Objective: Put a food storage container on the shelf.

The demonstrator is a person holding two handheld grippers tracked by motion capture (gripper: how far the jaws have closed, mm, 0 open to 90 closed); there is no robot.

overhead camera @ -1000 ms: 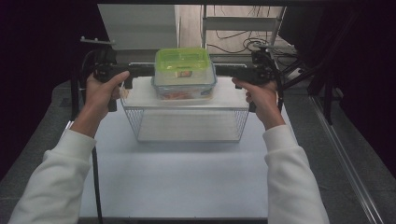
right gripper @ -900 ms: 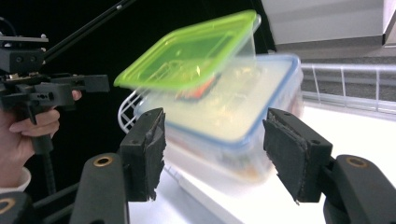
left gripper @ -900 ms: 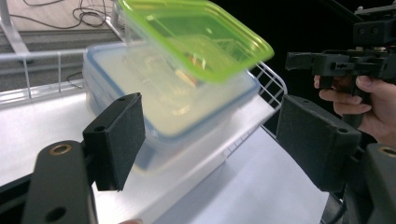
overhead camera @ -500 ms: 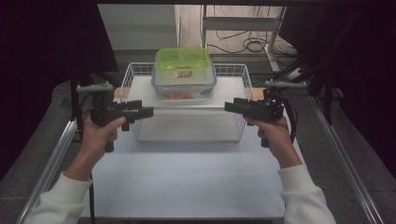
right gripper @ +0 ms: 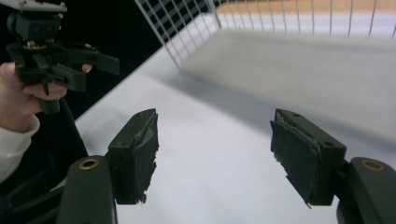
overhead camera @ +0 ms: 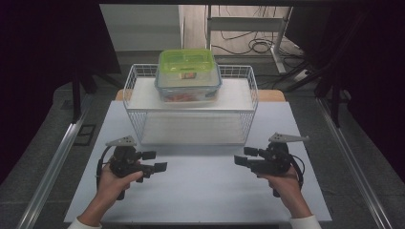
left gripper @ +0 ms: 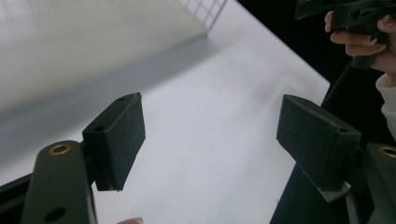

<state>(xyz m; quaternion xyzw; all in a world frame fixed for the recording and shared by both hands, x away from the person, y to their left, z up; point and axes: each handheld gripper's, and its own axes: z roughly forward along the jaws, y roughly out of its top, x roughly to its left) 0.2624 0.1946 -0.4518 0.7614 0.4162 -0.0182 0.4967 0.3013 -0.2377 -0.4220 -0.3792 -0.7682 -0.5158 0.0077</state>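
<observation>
We hold our left gripper (overhead camera: 154,161) and right gripper (overhead camera: 243,156) low over the white table (overhead camera: 200,200), both with jaws spread wide and nothing between them. Well ahead, the green-lidded container (overhead camera: 187,75) sits on top of the wire basket (overhead camera: 191,107), untouched.

left gripper (overhead camera: 154,161): fingers apart, empty, aimed inward | right gripper (overhead camera: 244,156): fingers apart, empty, aimed inward
</observation>
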